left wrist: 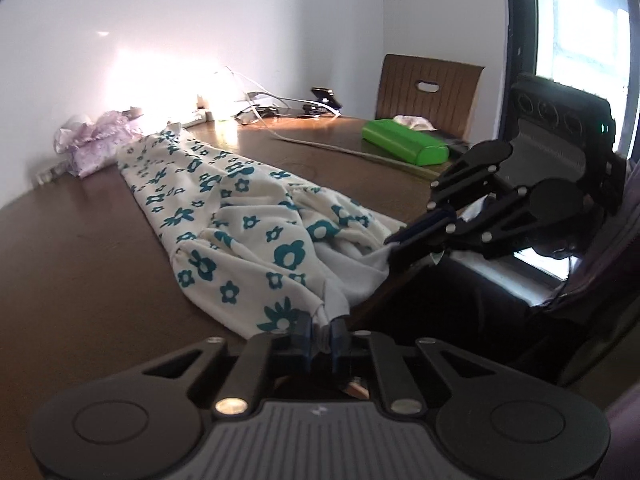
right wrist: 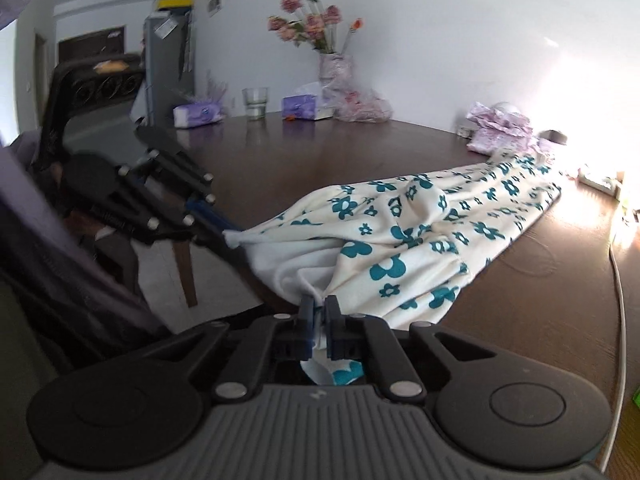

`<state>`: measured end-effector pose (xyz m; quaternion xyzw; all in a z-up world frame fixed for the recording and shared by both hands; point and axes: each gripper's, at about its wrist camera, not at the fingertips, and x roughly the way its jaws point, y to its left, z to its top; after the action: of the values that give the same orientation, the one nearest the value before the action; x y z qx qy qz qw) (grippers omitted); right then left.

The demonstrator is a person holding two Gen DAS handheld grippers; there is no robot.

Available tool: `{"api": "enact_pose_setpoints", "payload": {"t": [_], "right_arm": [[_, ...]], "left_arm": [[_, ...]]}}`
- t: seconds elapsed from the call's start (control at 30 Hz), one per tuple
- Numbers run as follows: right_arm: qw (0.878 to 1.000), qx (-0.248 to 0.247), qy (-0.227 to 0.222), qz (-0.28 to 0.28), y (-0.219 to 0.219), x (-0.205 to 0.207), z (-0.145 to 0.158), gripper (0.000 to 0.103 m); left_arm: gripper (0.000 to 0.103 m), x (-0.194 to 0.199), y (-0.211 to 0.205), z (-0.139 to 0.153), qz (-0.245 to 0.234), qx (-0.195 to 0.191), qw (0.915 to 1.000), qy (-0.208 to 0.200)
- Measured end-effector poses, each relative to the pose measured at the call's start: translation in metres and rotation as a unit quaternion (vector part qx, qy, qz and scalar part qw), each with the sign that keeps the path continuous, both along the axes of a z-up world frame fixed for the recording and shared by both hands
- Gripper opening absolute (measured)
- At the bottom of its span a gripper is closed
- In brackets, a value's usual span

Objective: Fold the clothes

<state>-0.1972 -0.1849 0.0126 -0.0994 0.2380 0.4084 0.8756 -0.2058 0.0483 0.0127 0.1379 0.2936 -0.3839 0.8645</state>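
Observation:
A cream garment with teal flowers (left wrist: 224, 216) (right wrist: 432, 224) lies stretched along the dark wooden table (left wrist: 80, 280) (right wrist: 320, 152), reaching from the near edge toward the far wall. My left gripper (left wrist: 321, 330) is shut on one near corner of the cloth at the table's edge. The right gripper (right wrist: 319, 312) is shut on the other near corner. Each shows in the other's view: the right gripper (left wrist: 390, 246) pinching white fabric, and the left gripper (right wrist: 228, 236) likewise. The cloth bunches in folds between the two held corners.
A green box (left wrist: 404, 142), a white cable (left wrist: 320, 144) (right wrist: 620, 280) and a wooden chair (left wrist: 428, 88) stand at the right. Pink wrapped packs (left wrist: 96, 144) (right wrist: 500, 128), a vase of flowers (right wrist: 336, 76), a glass (right wrist: 255, 103) and tissue packs (right wrist: 198, 114) line the far wall.

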Motion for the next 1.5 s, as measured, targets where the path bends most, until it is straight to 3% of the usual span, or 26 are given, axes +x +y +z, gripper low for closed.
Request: {"api": "enact_pose_setpoints", "payload": {"t": [0.07,0.17,0.27,0.4,0.5,0.53,0.6,0.67,0.7,0.77,0.8,0.83,0.9,0.97,1.07,1.23,1.37,1.4,1.47,1.5], "right_arm": [[1.000,0.001,0.000,0.008,-0.003,-0.007,0.006,0.004],[0.999,0.046,-0.013,0.006,-0.019,-0.004,0.030,0.004],[0.995,0.098,-0.024,-0.018,-0.034,0.017,0.052,0.004],[0.983,0.146,0.011,-0.112,-0.037,0.097,0.063,0.004],[0.956,0.182,0.087,-0.214,-0.039,0.165,0.056,0.004],[0.950,0.169,0.096,-0.243,-0.034,0.181,0.051,0.004],[0.951,0.095,0.082,-0.284,-0.015,0.205,0.038,0.011],[0.947,0.026,0.048,-0.317,-0.005,0.211,0.023,0.020],[0.939,0.017,0.047,-0.339,-0.007,0.210,0.022,0.025],[0.931,0.059,0.037,-0.359,-0.025,0.190,0.031,0.038],[0.929,0.080,0.028,-0.359,-0.034,0.175,0.040,0.047],[0.929,0.100,0.020,-0.357,-0.042,0.161,0.048,0.049],[0.942,0.108,0.017,-0.317,-0.042,0.132,0.050,0.050],[0.954,0.116,0.015,-0.276,-0.042,0.104,0.051,0.050],[0.965,0.104,0.039,-0.236,-0.028,0.087,0.031,0.050],[0.952,0.123,0.047,-0.275,-0.024,0.102,0.019,0.044],[0.941,0.144,0.063,-0.301,-0.028,0.121,0.012,0.011],[0.937,0.147,0.073,-0.308,-0.029,0.127,0.010,0.010],[0.930,0.155,0.092,-0.321,-0.033,0.140,0.004,0.007],[0.926,0.158,0.101,-0.327,-0.034,0.146,0.001,0.007]], "left_arm": [[0.006,-0.007,0.002,0.013,-0.016,-0.013,0.9998,-0.004],[0.006,-0.006,0.008,0.041,-0.024,-0.060,0.9974,-0.031],[0.006,0.024,0.016,0.065,0.007,-0.115,0.9912,-0.064],[0.006,0.118,0.011,0.073,0.065,-0.155,0.9857,-0.005],[0.006,0.189,-0.003,0.064,0.138,-0.146,0.9789,0.038],[0.005,0.208,-0.005,0.056,0.170,-0.143,0.9738,0.050],[0.007,0.233,-0.004,0.035,0.216,-0.141,0.9634,0.074],[0.016,0.240,-0.002,0.020,0.211,-0.160,0.9588,0.103],[0.023,0.240,0.001,0.017,0.216,-0.164,0.9567,0.107],[0.033,0.226,0.017,0.028,0.261,-0.166,0.9486,0.069],[0.049,0.217,0.028,0.035,0.285,-0.170,0.9420,0.048],[0.064,0.206,0.039,0.044,0.299,-0.177,0.9372,0.034],[0.069,0.184,0.051,0.056,0.297,-0.184,0.9367,0.022],[0.069,0.161,0.041,0.052,0.284,-0.167,0.9436,0.035],[0.069,0.147,0.013,0.035,0.266,-0.133,0.9533,0.053],[0.070,0.162,-0.008,0.011,0.269,-0.132,0.9498,0.092],[0.070,0.163,-0.010,0.014,0.254,-0.135,0.9529,0.095],[0.069,0.163,-0.009,0.014,0.253,-0.136,0.9531,0.096],[0.058,0.163,-0.009,0.016,0.251,-0.139,0.9531,0.097],[0.034,0.162,-0.009,0.016,0.253,-0.141,0.9524,0.095]]}}
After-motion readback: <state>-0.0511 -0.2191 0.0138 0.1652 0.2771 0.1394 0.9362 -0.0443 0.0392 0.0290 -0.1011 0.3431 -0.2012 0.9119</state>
